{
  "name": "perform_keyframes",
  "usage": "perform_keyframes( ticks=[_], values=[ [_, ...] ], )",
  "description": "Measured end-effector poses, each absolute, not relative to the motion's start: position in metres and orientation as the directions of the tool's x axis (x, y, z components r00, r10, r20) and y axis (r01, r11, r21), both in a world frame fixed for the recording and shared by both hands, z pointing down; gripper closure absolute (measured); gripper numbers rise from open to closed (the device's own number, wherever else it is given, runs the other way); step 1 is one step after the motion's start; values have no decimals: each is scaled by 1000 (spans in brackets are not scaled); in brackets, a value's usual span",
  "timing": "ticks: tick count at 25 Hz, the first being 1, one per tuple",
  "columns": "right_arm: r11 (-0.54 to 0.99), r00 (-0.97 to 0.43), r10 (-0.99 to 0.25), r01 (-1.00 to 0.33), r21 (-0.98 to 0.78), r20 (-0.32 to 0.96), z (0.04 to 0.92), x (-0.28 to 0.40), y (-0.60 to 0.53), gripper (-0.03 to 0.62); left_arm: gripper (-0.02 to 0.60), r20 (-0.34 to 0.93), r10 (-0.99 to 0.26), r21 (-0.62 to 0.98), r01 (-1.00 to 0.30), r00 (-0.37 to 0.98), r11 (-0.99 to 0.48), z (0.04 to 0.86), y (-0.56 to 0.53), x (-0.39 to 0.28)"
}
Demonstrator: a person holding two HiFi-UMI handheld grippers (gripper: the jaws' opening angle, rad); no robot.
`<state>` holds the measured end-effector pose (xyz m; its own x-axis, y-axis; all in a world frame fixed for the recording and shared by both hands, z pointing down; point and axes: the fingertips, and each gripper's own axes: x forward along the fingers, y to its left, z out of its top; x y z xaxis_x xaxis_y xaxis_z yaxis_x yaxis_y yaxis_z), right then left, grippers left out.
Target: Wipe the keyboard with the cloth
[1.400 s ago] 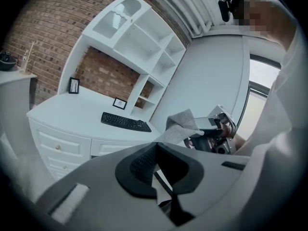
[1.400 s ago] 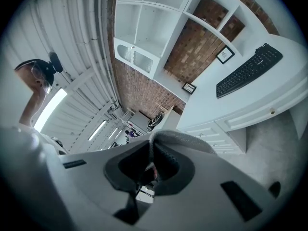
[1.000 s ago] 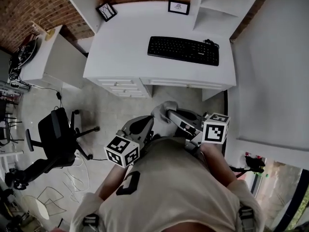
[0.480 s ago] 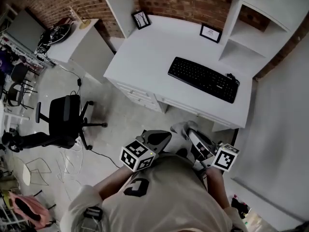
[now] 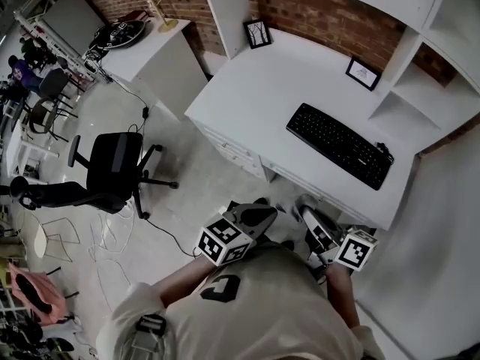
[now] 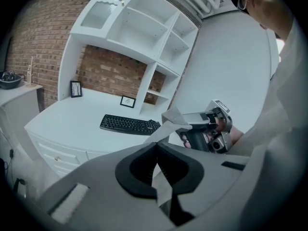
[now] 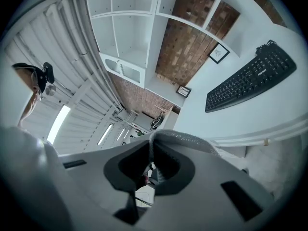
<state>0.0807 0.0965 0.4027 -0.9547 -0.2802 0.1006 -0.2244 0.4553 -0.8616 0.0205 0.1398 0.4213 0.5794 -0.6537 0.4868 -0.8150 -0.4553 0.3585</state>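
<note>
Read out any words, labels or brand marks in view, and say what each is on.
"C", or something like it: big dark mark on the person's shirt.
Brand mark and key legends on the keyboard: too blurred to read.
Print in the frame and the smaller frame: too small to read.
No print shows on the cloth.
</note>
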Motion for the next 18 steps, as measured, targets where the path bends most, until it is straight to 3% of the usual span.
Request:
perform_keyframes(
  ticks=[7, 18],
  values=[
    [472, -922, -347, -328, -818, 170, 399, 38, 40, 579, 577, 448, -662, 458, -790, 601, -407, 431, 74, -50],
    [369, -843, -464, -463, -806, 272, 407, -33, -44, 579, 577, 404, -641, 514, -741, 653, -432, 437, -21, -150]
  ],
)
